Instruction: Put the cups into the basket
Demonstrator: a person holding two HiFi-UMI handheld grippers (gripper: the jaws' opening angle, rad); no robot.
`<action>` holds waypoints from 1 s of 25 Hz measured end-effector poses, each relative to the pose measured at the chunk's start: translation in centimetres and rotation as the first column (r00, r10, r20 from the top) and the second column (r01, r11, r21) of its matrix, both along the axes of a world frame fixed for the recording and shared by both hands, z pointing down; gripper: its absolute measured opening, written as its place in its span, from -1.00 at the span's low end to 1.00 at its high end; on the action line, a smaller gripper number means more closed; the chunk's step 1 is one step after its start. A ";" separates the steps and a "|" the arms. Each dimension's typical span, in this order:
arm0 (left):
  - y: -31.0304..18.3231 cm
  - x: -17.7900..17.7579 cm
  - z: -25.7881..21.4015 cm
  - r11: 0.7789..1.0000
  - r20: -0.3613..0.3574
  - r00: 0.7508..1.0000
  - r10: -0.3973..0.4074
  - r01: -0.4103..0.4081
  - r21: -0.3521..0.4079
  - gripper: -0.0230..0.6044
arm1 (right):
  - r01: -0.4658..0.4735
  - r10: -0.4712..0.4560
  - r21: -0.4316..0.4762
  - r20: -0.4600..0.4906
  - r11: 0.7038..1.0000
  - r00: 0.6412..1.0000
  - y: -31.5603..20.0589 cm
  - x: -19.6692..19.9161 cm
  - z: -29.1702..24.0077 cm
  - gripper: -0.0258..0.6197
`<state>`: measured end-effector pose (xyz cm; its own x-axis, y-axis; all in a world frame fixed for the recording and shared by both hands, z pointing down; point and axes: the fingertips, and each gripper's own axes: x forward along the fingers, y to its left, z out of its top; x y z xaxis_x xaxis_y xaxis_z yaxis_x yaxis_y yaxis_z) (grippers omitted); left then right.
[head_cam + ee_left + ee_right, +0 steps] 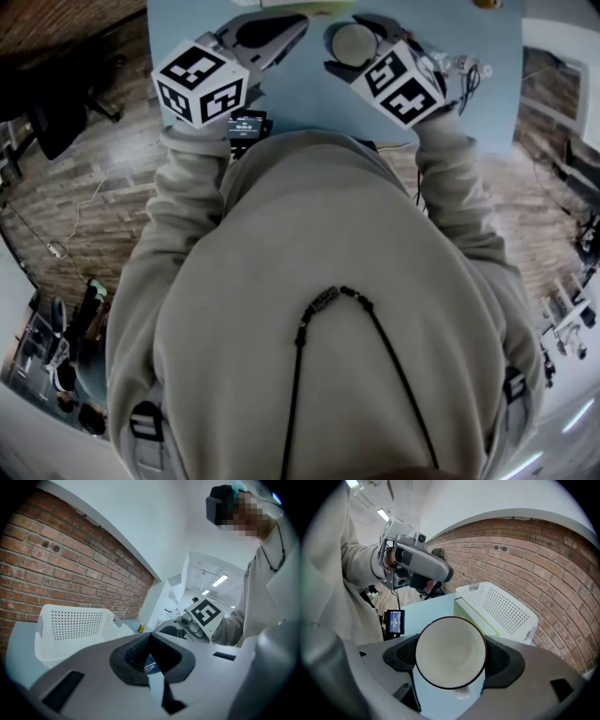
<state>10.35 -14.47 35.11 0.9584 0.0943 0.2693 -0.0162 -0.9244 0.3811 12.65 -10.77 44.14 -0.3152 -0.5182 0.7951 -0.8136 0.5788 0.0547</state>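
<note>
A person's beige sweatshirt [319, 309] with a black cord fills the head view; both sleeves reach forward over a pale blue worktop [300, 103]; the right gripper [358, 45] has its fingers clamped on the sides of a cup [450, 651], cream inside with a dark rim, its round mouth turned toward the gripper's own camera; the cup is held above the worktop, short of a white perforated basket [499, 606] that stands farther back beside a brick wall [534, 559]; the cup and the basket are apart; the left gripper [272, 33] is beside the right one, its dark padded fingers drawn together with nothing between them; a small black device with a lit screen [247, 124] sits at the worktop's near edge.
</note>
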 end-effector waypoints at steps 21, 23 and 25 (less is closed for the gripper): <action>-6.5 3.0 0.0 0.999 -0.047 0.998 0.042 -0.042 -0.017 -0.93 | -0.019 0.017 0.062 0.034 0.998 0.999 -8.1 1.2 -4.8 0.32; -7.6 3.5 0.1 0.999 -0.050 0.998 0.044 -0.045 -0.016 -0.93 | -0.018 0.016 0.072 0.036 0.997 0.999 -9.6 1.4 -5.1 0.32; -8.5 3.7 -0.1 0.999 -0.057 0.998 0.040 -0.041 -0.020 -0.93 | -0.011 0.007 0.074 0.044 0.997 0.999 -10.8 1.6 -5.2 0.32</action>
<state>14.04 -22.95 35.05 0.9674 0.1382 0.2122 0.0432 -0.9156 0.3998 14.20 -21.52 38.94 -0.3438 -0.5784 0.7398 -0.8213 0.5672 0.0618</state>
